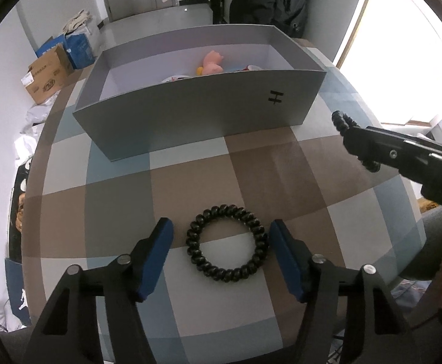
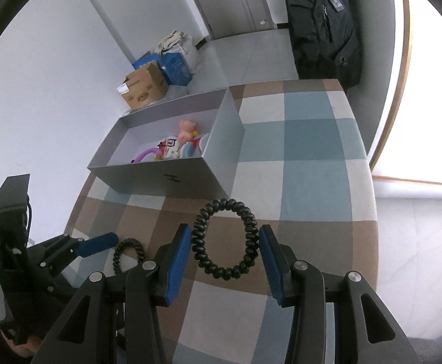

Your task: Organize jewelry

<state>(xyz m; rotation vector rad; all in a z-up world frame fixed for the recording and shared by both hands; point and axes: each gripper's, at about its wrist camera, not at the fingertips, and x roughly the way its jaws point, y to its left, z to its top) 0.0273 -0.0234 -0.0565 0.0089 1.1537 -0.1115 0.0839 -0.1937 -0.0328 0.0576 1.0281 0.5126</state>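
Looking along my left gripper (image 1: 221, 251), I see it spread wide around a black coil hair tie (image 1: 227, 242) that lies flat on the checked cloth (image 1: 281, 163), well in front of the grey box (image 1: 190, 121). My right gripper (image 2: 224, 253) grips a second hair tie (image 2: 225, 238) between its blue pads (image 2: 178, 261), lifted off the cloth and nearer the box's right end.

A lived-in home room is showing here. Ahead of the tool a checked tablecloth (image 2: 312, 139) is covering the table, and a grey box (image 1: 190, 121) on it is holding a pink toy (image 1: 212, 62). Farther ahead, cardboard boxes (image 2: 145, 89) are sitting by a white wall, and a dark jacket (image 2: 321, 24) is hanging near a door (image 2: 236, 0).
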